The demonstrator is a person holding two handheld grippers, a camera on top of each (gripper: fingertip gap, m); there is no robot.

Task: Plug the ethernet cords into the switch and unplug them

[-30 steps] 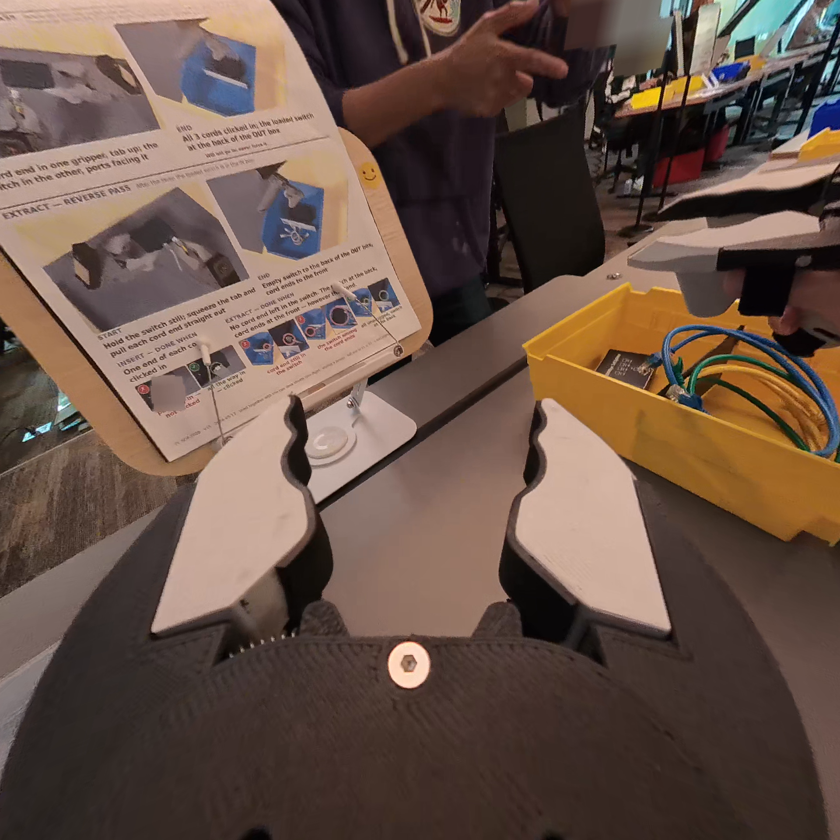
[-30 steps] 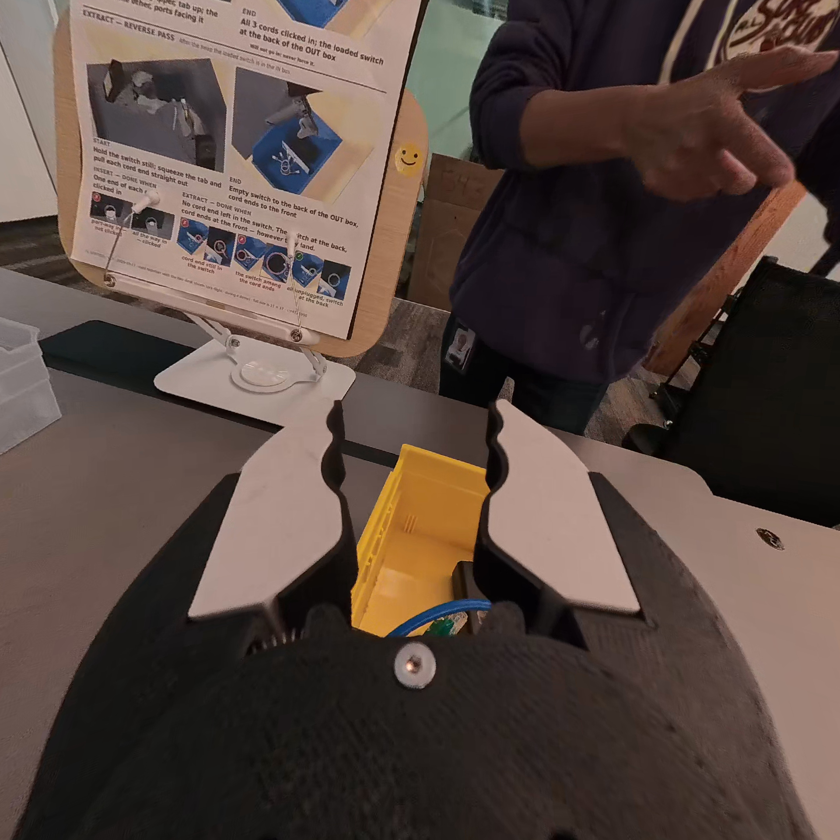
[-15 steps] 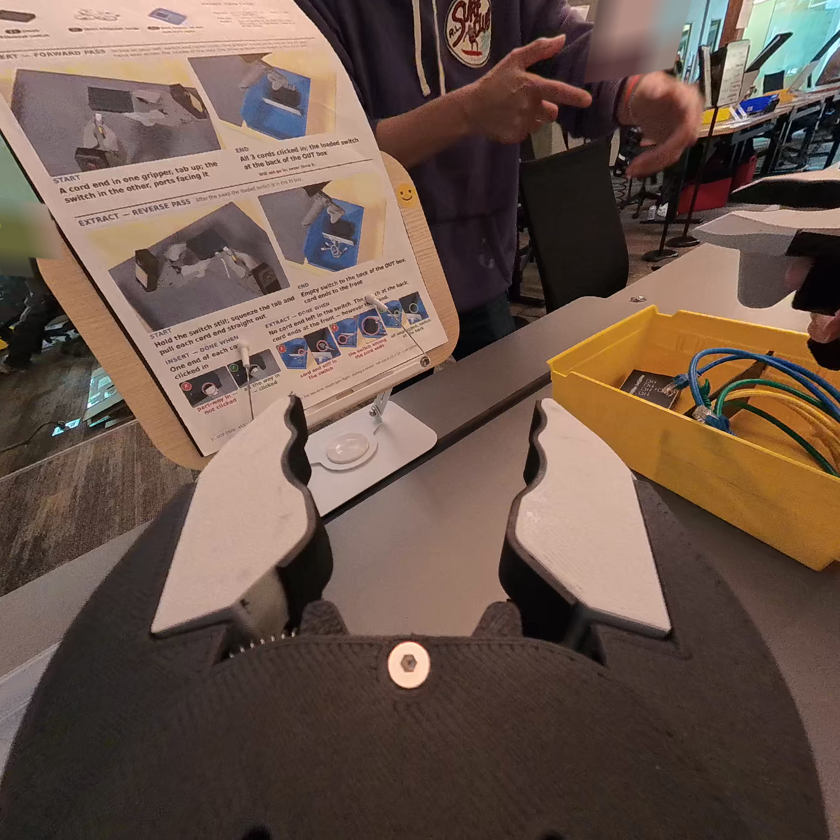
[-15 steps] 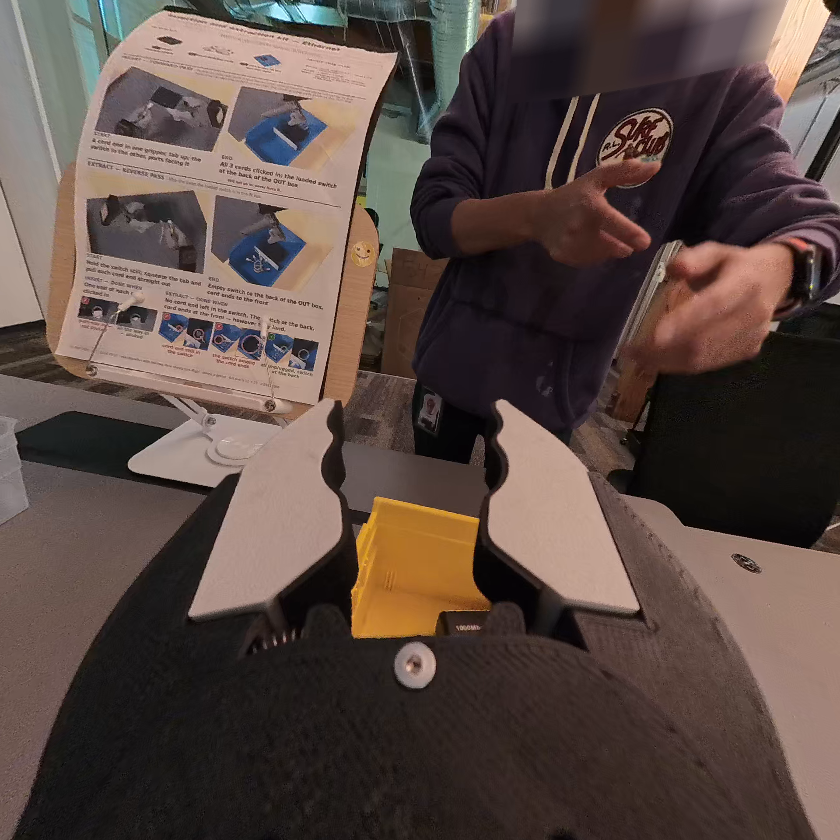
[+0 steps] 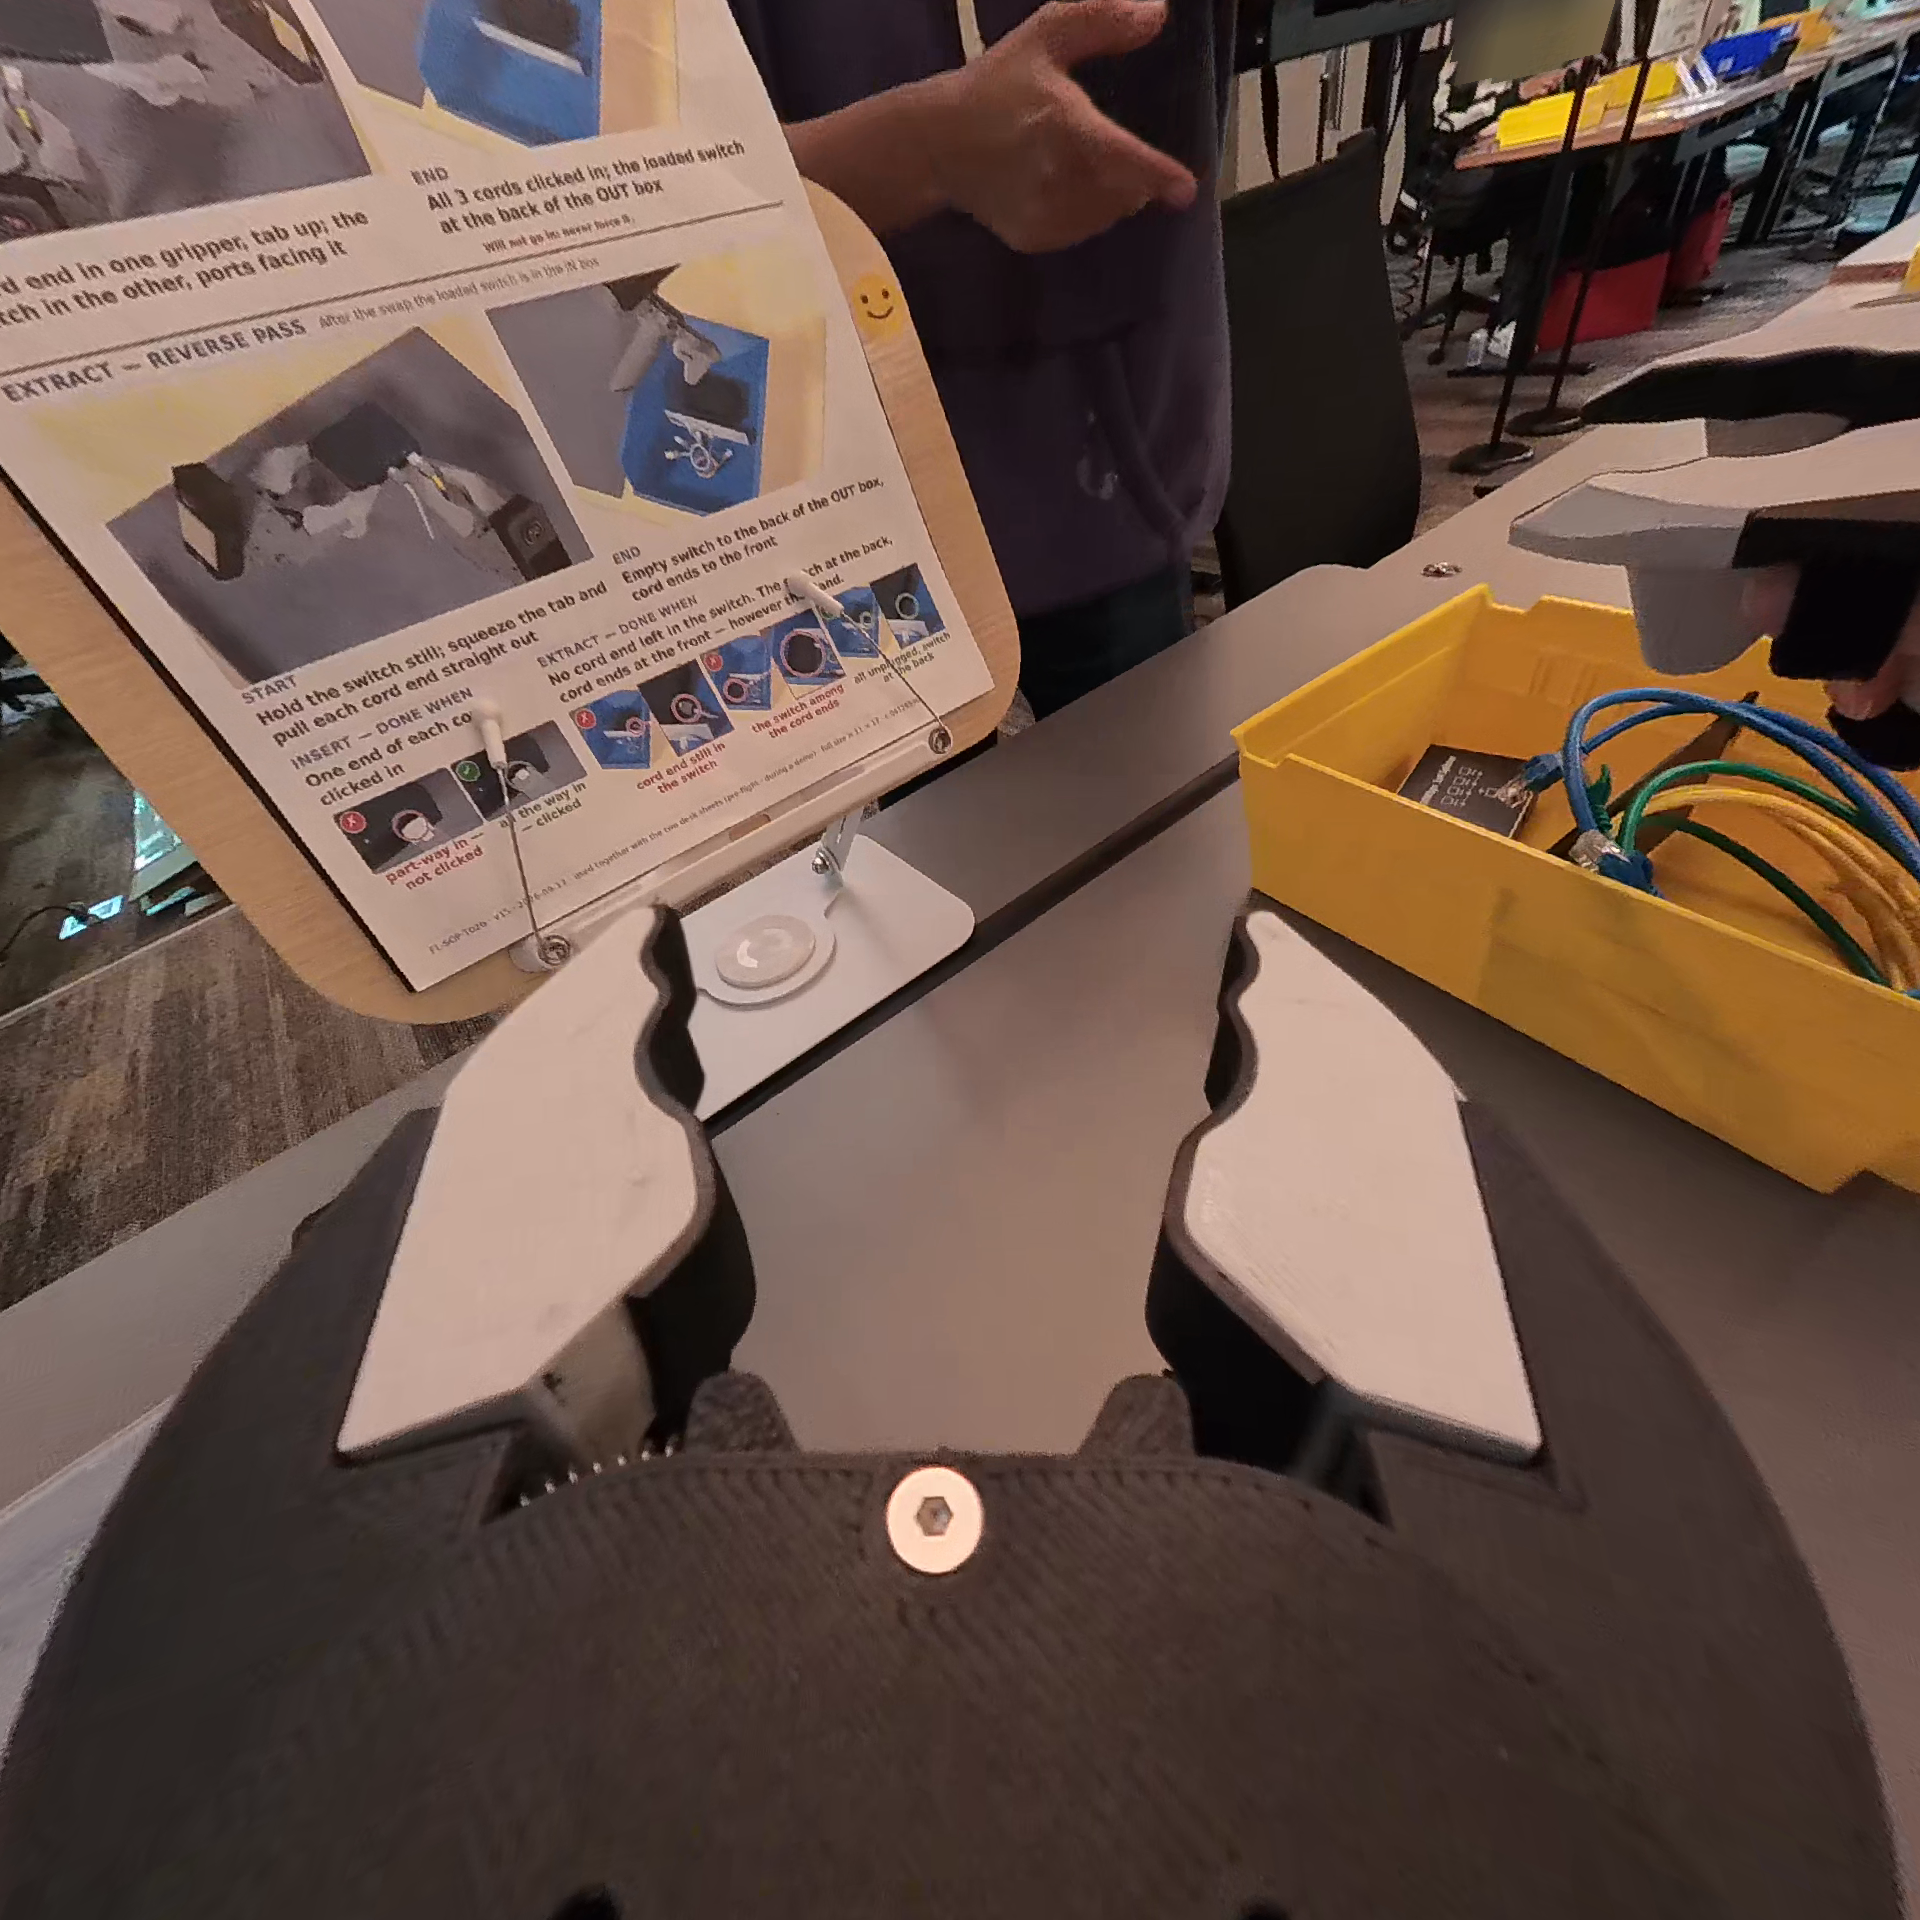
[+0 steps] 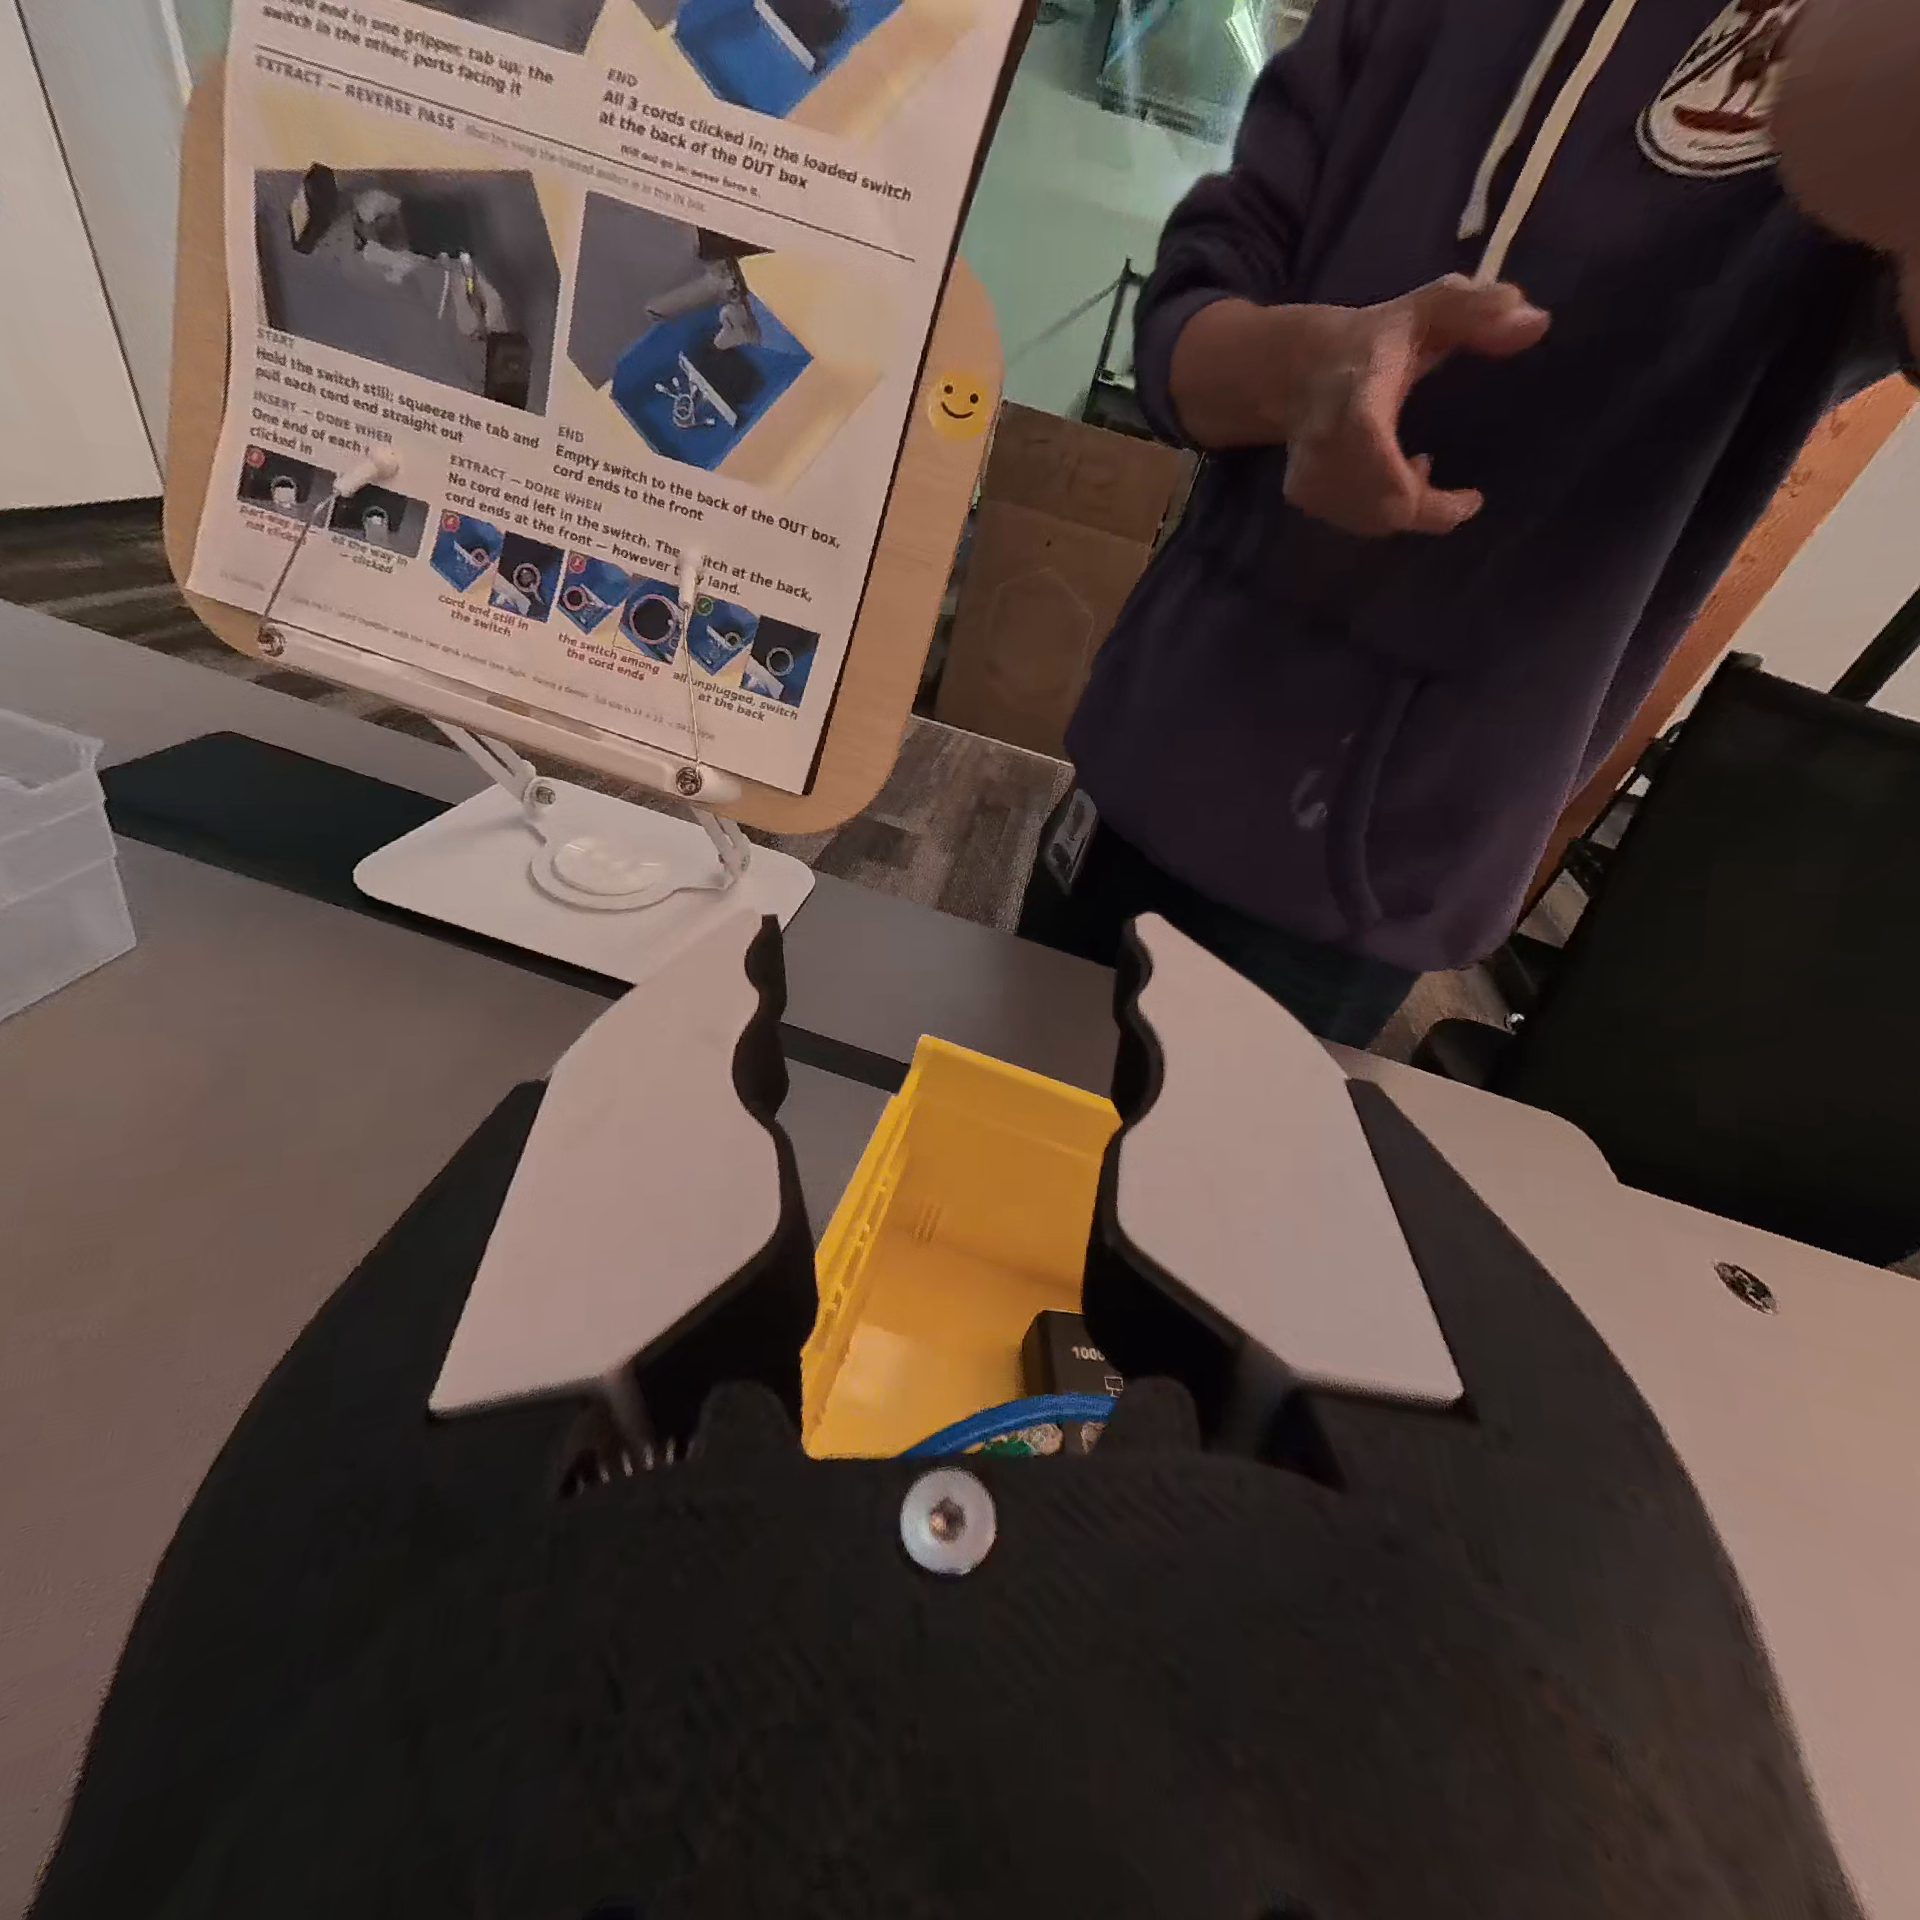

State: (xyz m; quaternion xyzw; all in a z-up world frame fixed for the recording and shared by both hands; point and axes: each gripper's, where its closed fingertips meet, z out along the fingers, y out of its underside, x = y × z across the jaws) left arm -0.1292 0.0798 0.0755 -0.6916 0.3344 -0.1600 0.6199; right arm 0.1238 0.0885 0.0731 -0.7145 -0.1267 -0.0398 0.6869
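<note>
A yellow bin (image 5: 1538, 966) on the grey table holds a small black switch (image 5: 1465, 787) and tangled blue (image 5: 1662, 727), green (image 5: 1745, 852) and yellow (image 5: 1860, 862) ethernet cords. My left gripper (image 5: 951, 977) is open and empty above the bare table, left of the bin. My right gripper (image 6: 948, 971) is open and empty, above the bin (image 6: 977, 1195); the switch (image 6: 1070, 1351) and a blue cord (image 6: 987, 1421) show between its fingers. The right gripper also shows in the left wrist view (image 5: 1704, 561), over the bin's far right.
An instruction sheet on a wooden board (image 5: 468, 499) stands on a white stand (image 5: 821, 945) at the table's back edge. A person in a dark hoodie (image 6: 1455, 520) stands behind the table, hands raised. A clear plastic box (image 6: 52, 852) sits far left.
Both grippers have dipped down again after tilting up half a second ago. The person's hands have moved. Both grippers stay open and empty.
</note>
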